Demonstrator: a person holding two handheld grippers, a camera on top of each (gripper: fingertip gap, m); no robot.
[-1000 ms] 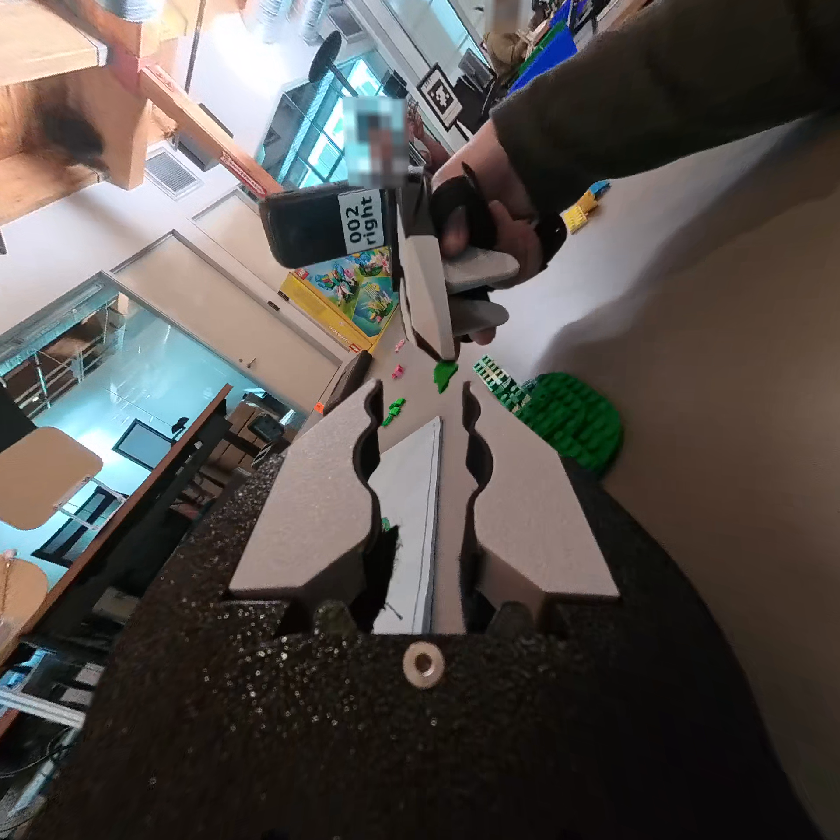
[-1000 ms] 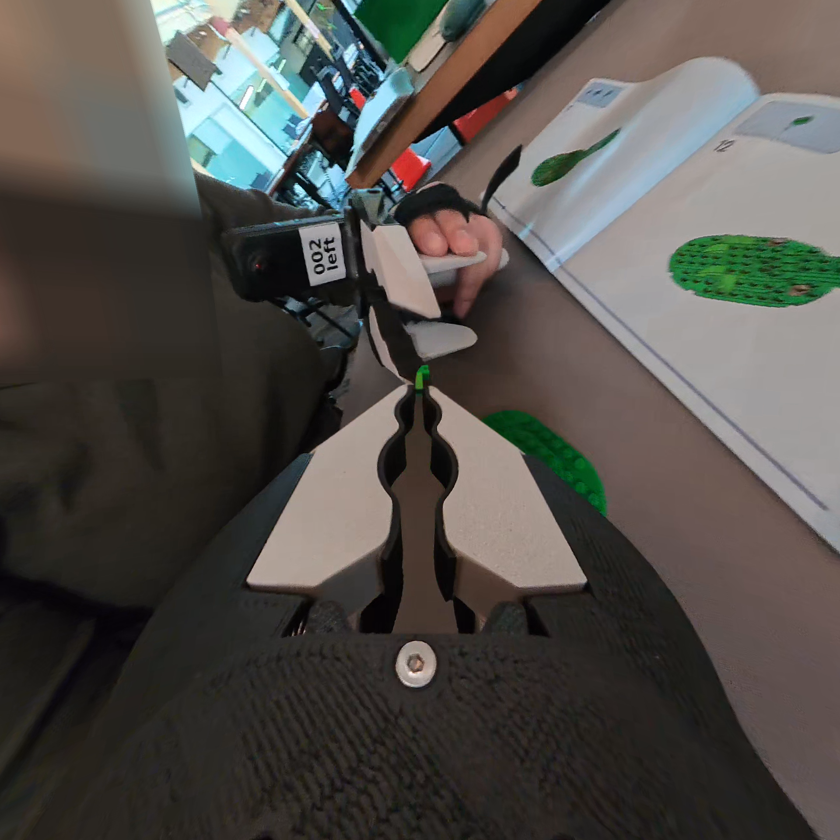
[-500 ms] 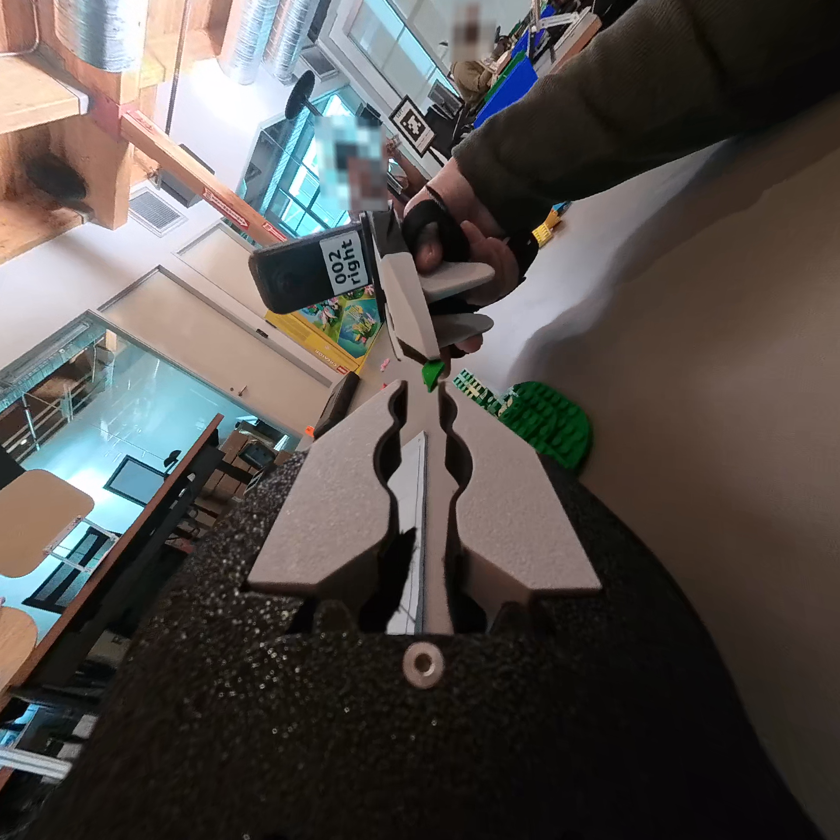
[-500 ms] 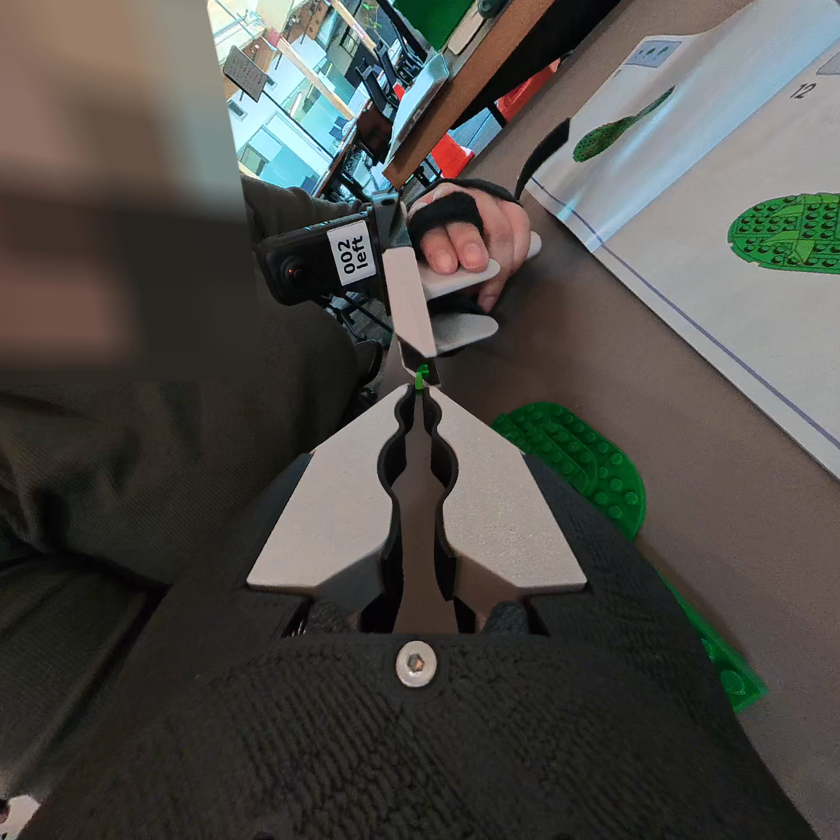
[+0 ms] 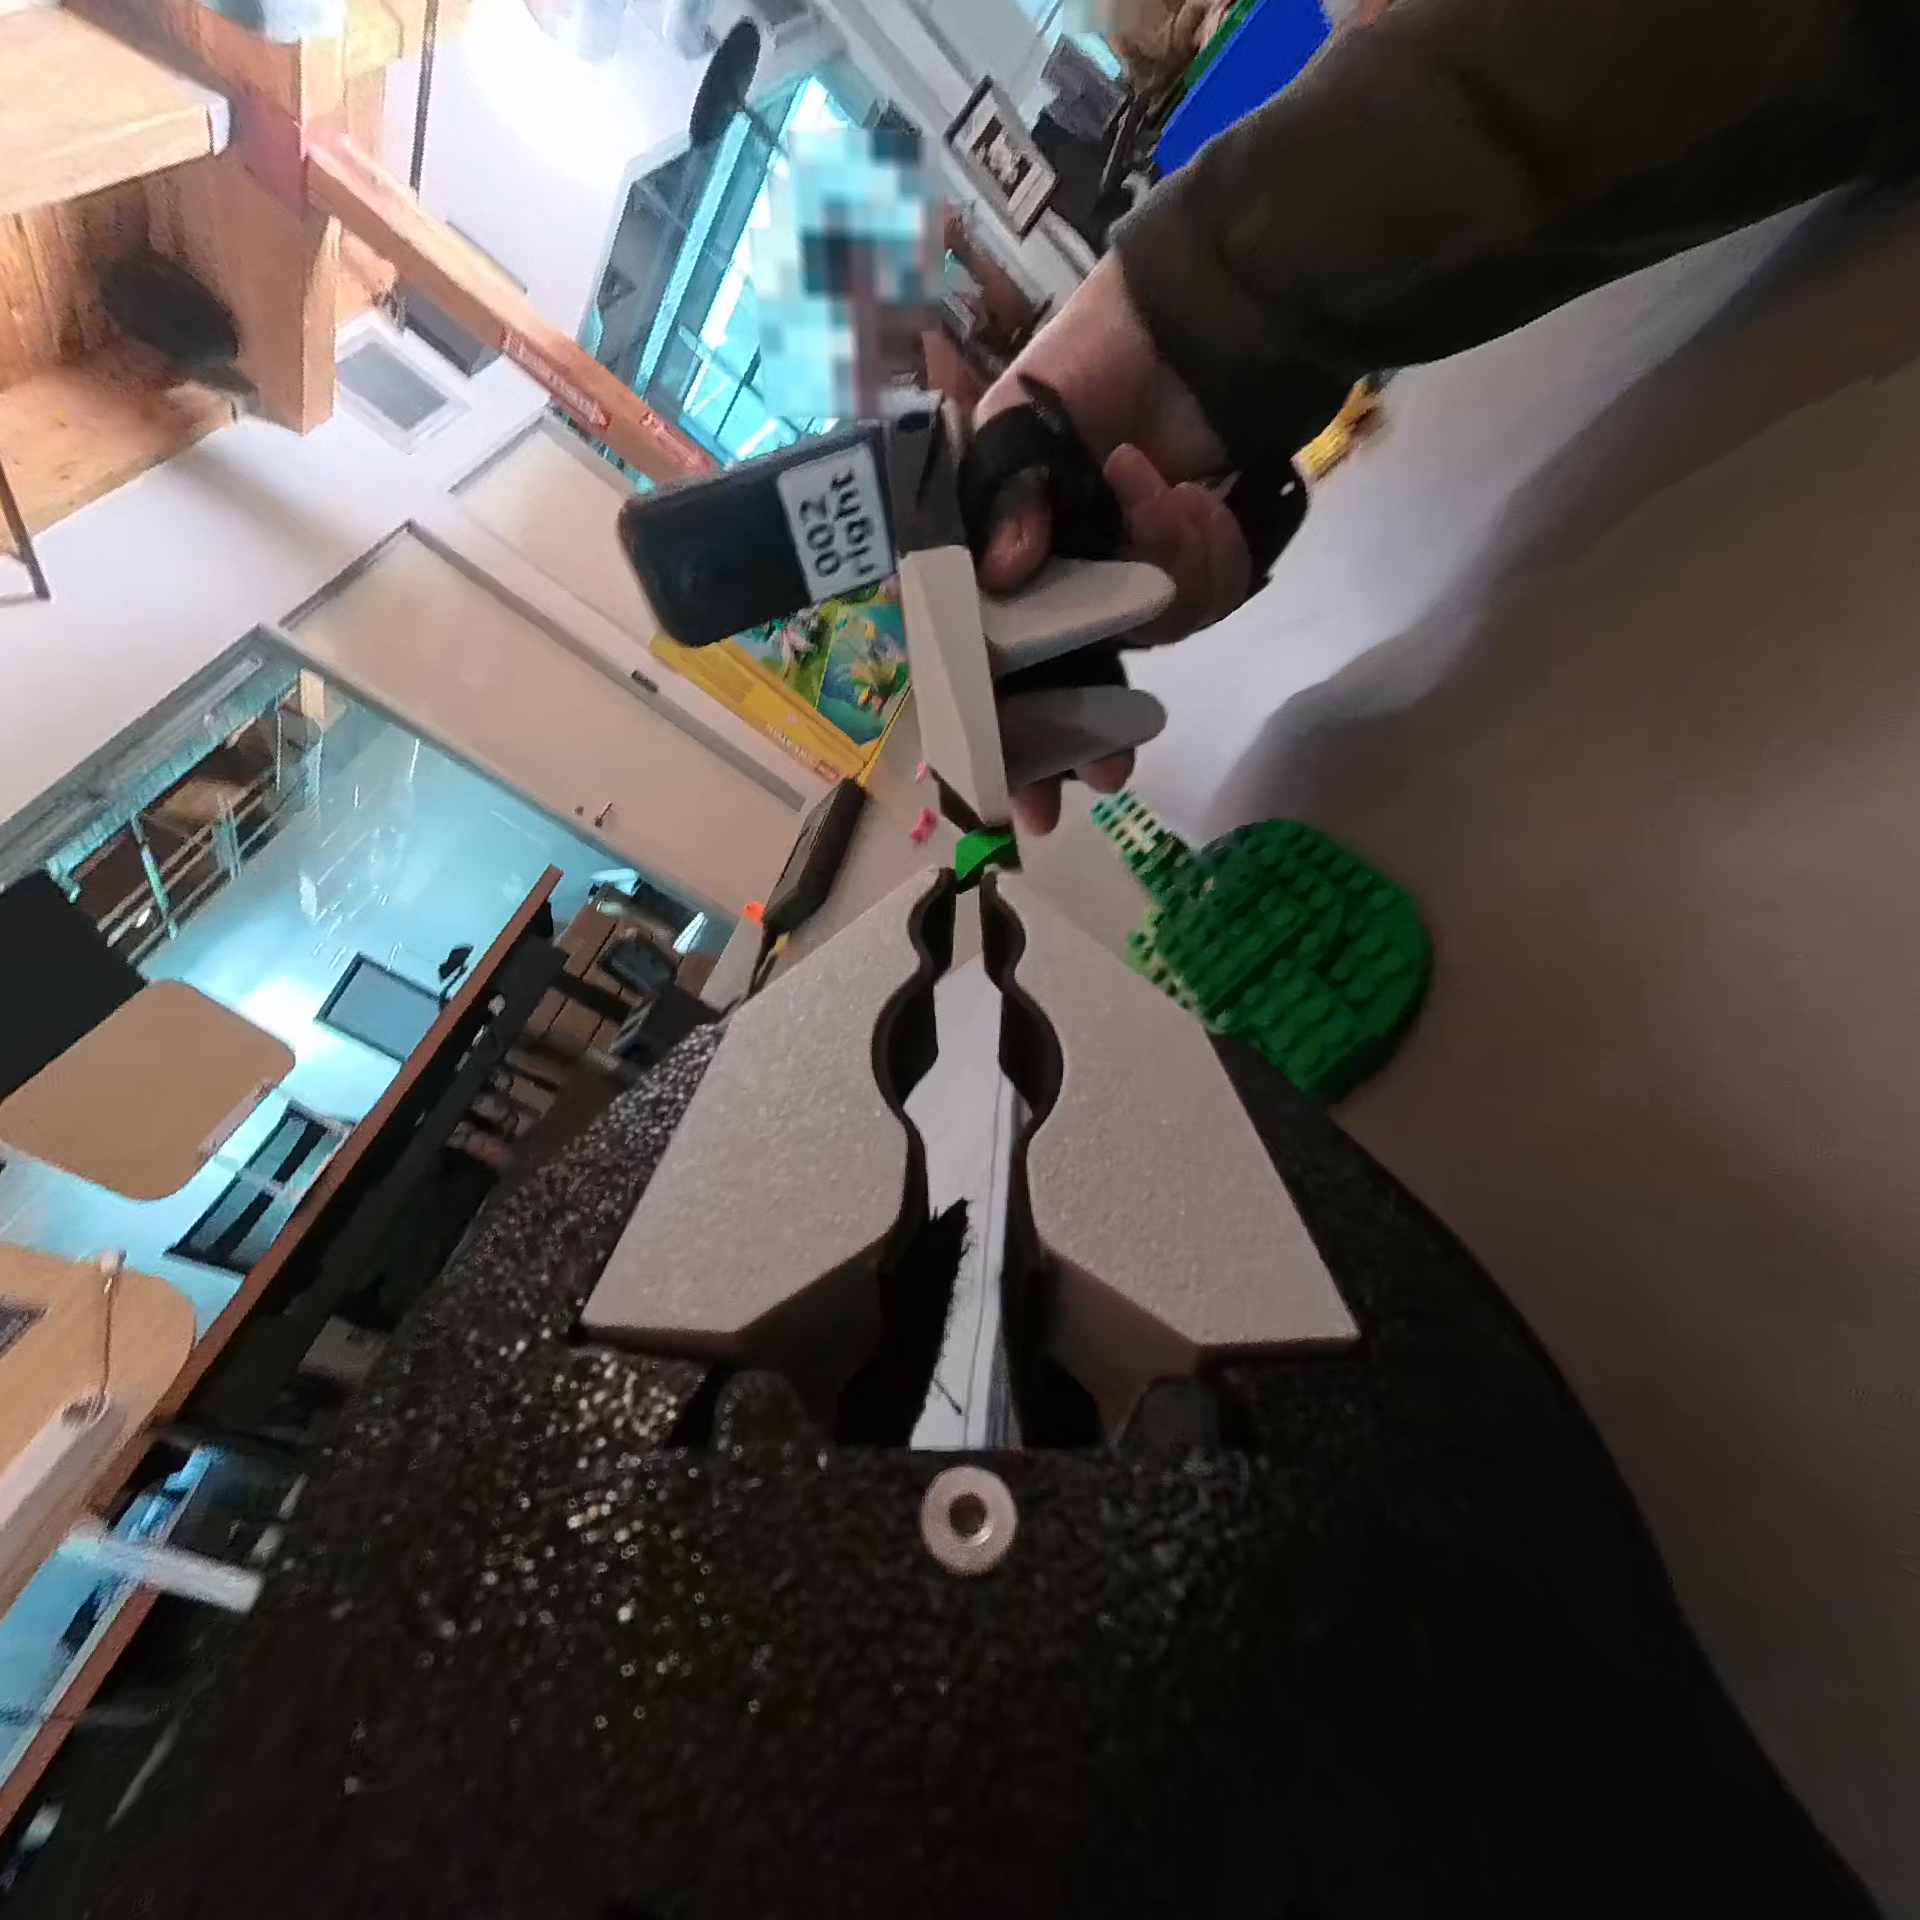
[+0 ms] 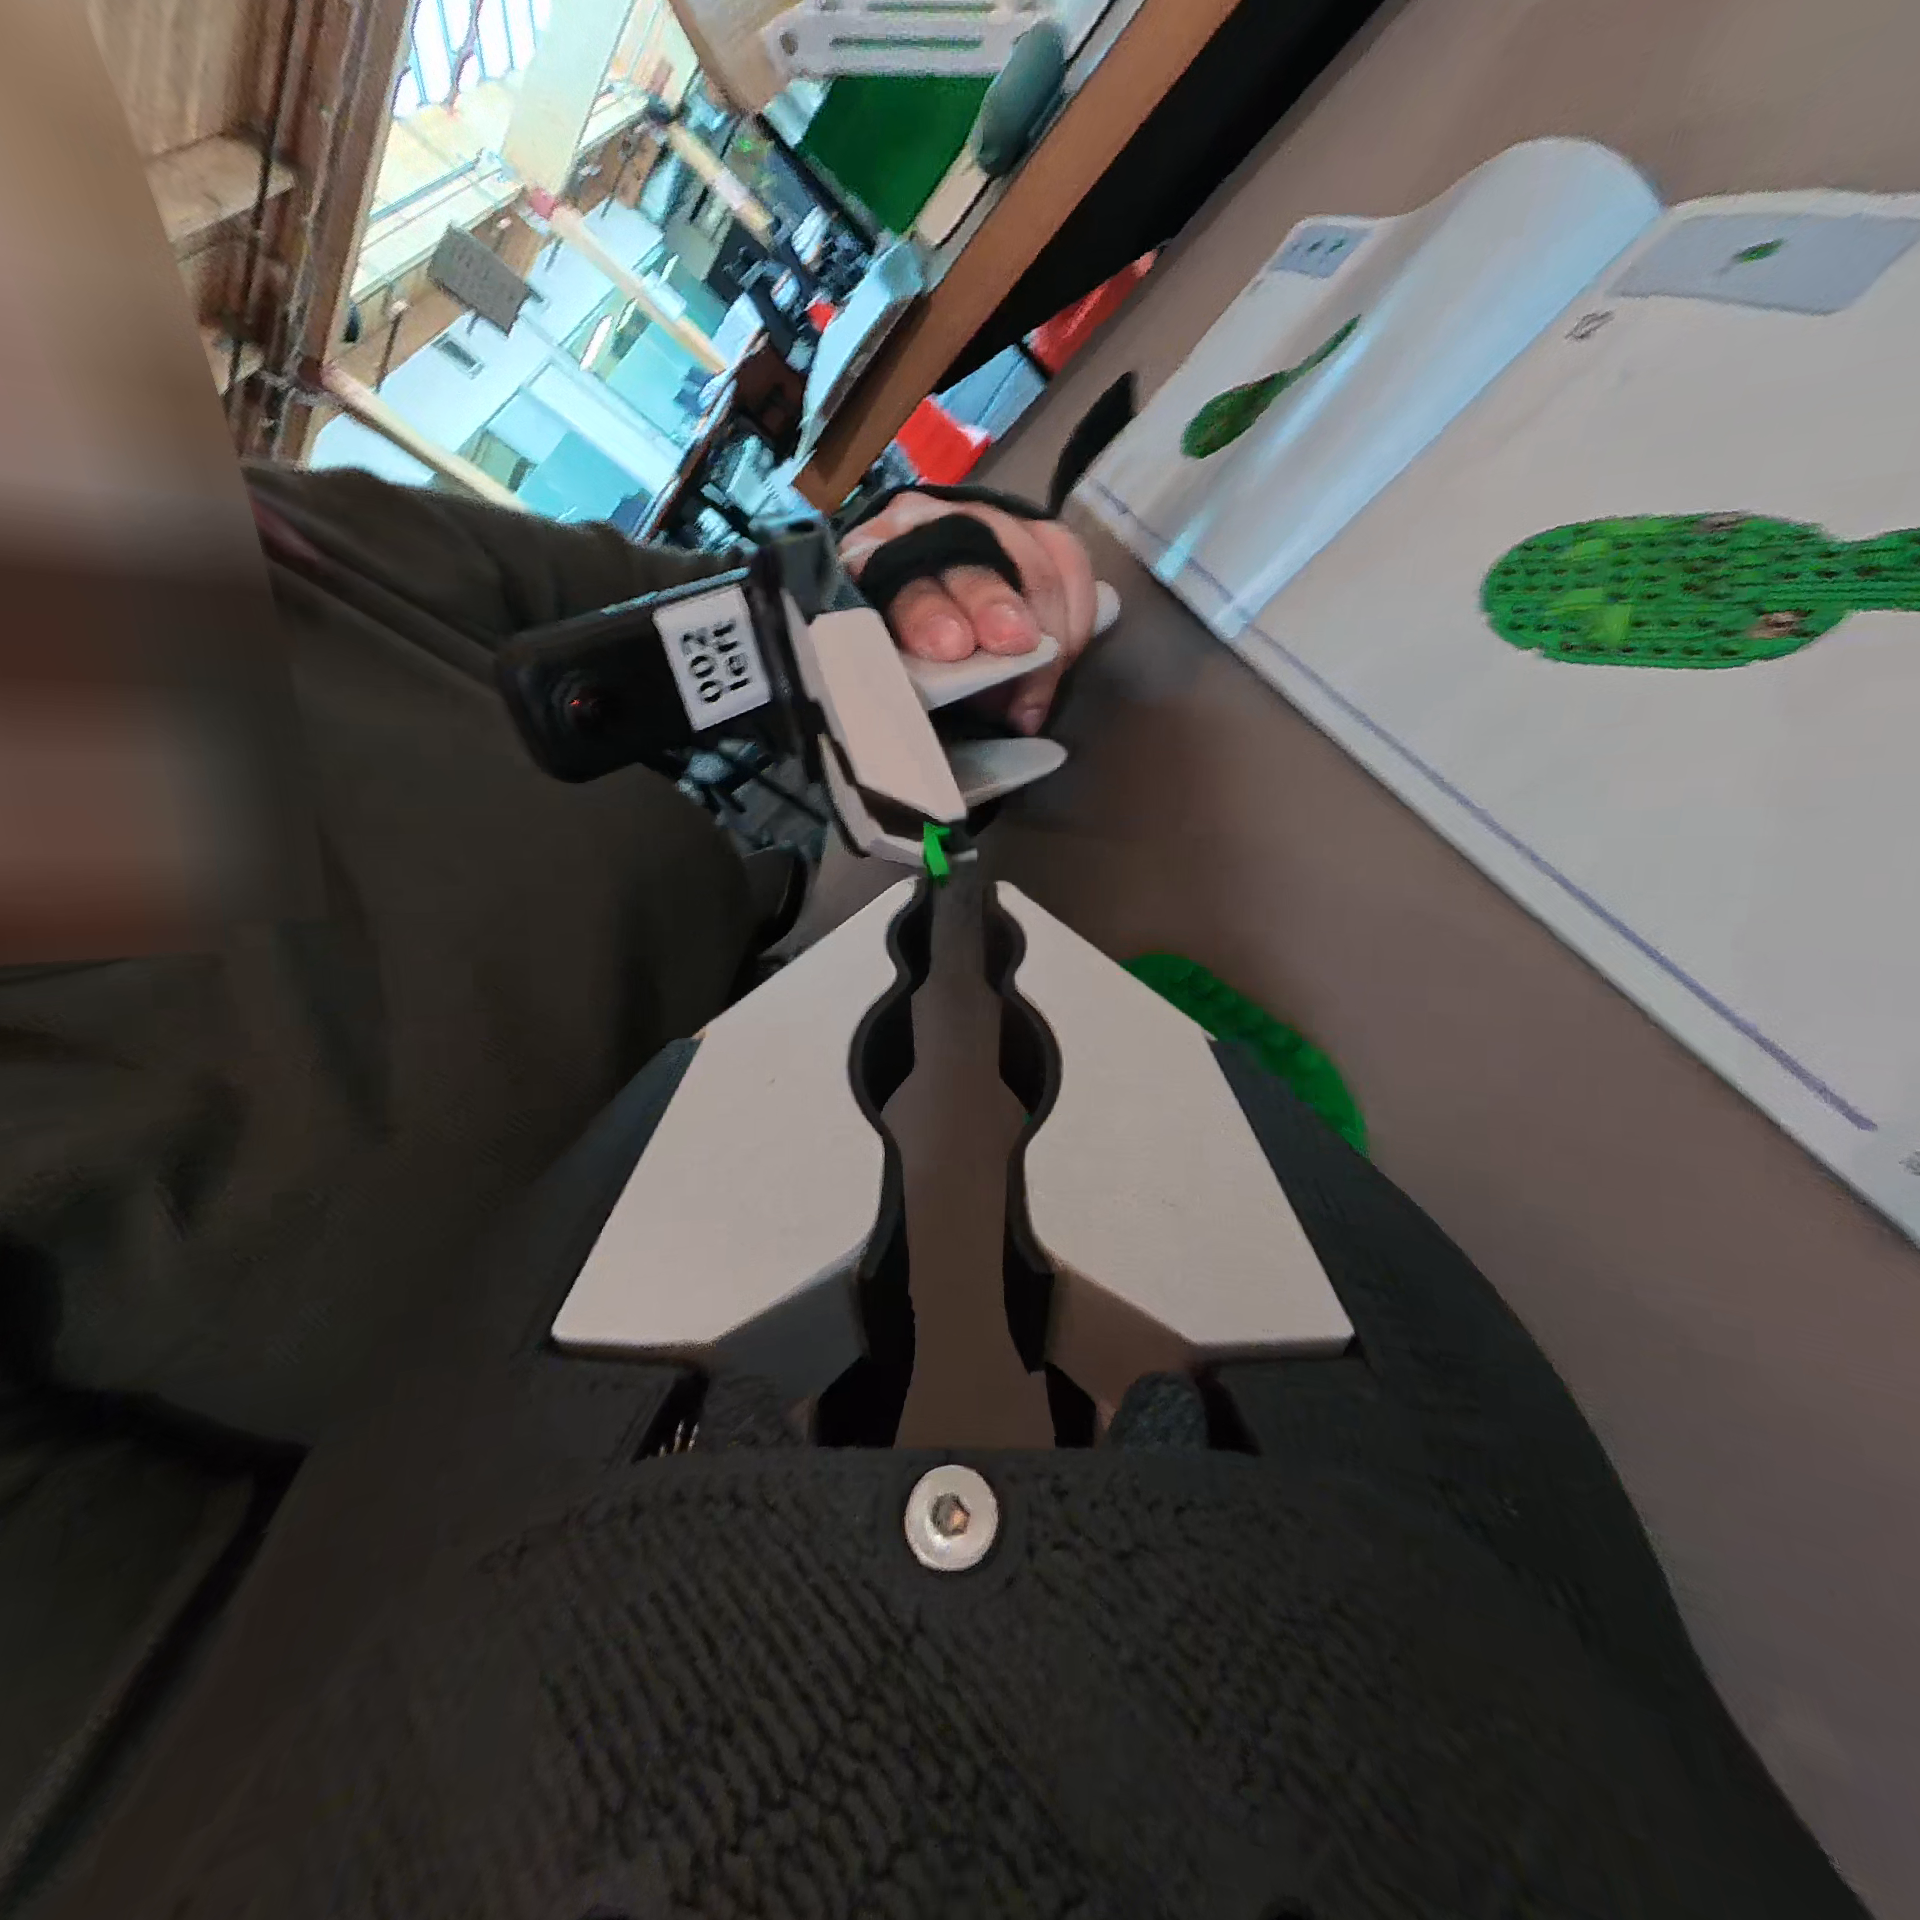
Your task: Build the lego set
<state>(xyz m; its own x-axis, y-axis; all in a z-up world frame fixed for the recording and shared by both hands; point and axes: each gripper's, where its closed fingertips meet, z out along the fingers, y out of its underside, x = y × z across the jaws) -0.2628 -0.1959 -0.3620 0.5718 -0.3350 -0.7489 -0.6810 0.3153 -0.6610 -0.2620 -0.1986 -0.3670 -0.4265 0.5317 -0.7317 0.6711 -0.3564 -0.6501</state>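
Observation:
A small green lego piece [image 5: 982, 852] sits between the tips of my two grippers, held above the table. My left gripper [image 5: 966, 883] is closed on it; in the right wrist view the piece [image 6: 938, 850] sticks out of the left gripper's tips [image 6: 930, 831]. My right gripper [image 6: 958, 888] has its fingers slightly apart, tips right at the piece, and it shows in the left wrist view [image 5: 982, 816]. The green studded plate build [image 5: 1288, 956] lies on the table below and to the right, and also shows in the right wrist view [image 6: 1247, 1039].
An open instruction booklet [image 6: 1558, 831] lies on the table to the right. A yellow set box [image 5: 831, 675], a black object [image 5: 821, 862], a pink piece [image 5: 920, 829] and yellow pieces [image 5: 1340, 426] lie farther off. A person's sleeve [image 6: 416, 935] fills the left.
My left gripper has moved up to the right gripper and closed on the green piece. The right gripper, shut on that piece before, has opened slightly.

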